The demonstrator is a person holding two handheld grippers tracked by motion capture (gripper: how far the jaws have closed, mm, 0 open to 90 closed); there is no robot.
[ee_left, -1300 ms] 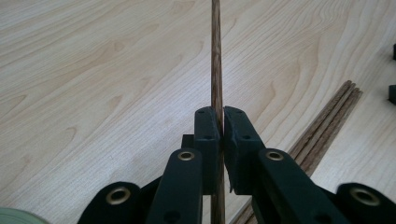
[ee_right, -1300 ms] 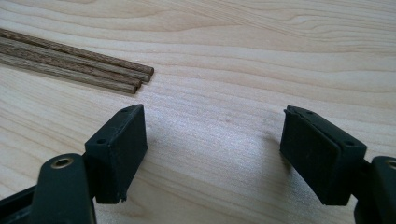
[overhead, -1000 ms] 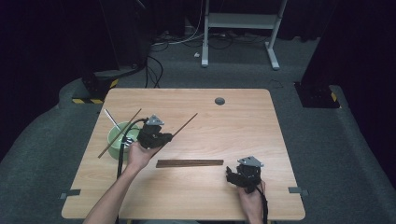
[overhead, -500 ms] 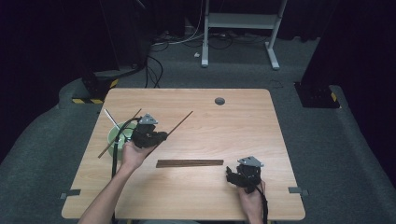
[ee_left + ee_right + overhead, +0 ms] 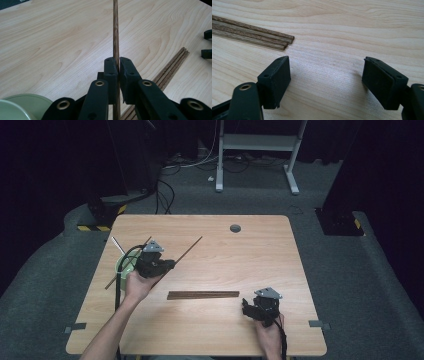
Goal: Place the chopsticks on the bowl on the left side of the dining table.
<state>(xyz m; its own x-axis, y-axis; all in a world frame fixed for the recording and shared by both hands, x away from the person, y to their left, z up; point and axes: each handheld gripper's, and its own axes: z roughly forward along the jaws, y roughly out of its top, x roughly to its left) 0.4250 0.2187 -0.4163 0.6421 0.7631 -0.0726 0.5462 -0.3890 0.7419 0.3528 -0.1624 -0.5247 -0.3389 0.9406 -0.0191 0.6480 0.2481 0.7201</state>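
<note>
left gripper view showed our left gripper [image 5: 117,67] clamped tight on a single dark wooden stick [image 5: 115,30], the two black jaws pressed flat against its sides with the stick running straight up between them and on past the pads. in the high view that same left gripper [image 5: 167,265] sat above the left part of the table [image 5: 280,270], the stick [image 5: 187,251] slanting up and away toward the table's middle, and just beside it stood a pale green cup [image 5: 121,266] with another brown stick and a white one leaning in it. our right gripper [image 5: 325,78] was spread wide with nothing between its jaws, resting low over the bare wood near the front right, close to the end of a bundle of sticks [image 5: 249,31] lying flat on the table. in the high view the bundle [image 5: 202,295] lay between our two hands. we judged the step in hand to be carrying the held stick to the cup. to do it well we thought we should keep the clamp firm, tip the stick nearer upright, bring its lower end over the cup's mouth clear of the rim and of the sticks already there, and lower it before letting go, so the light cup would not tip.
</note>
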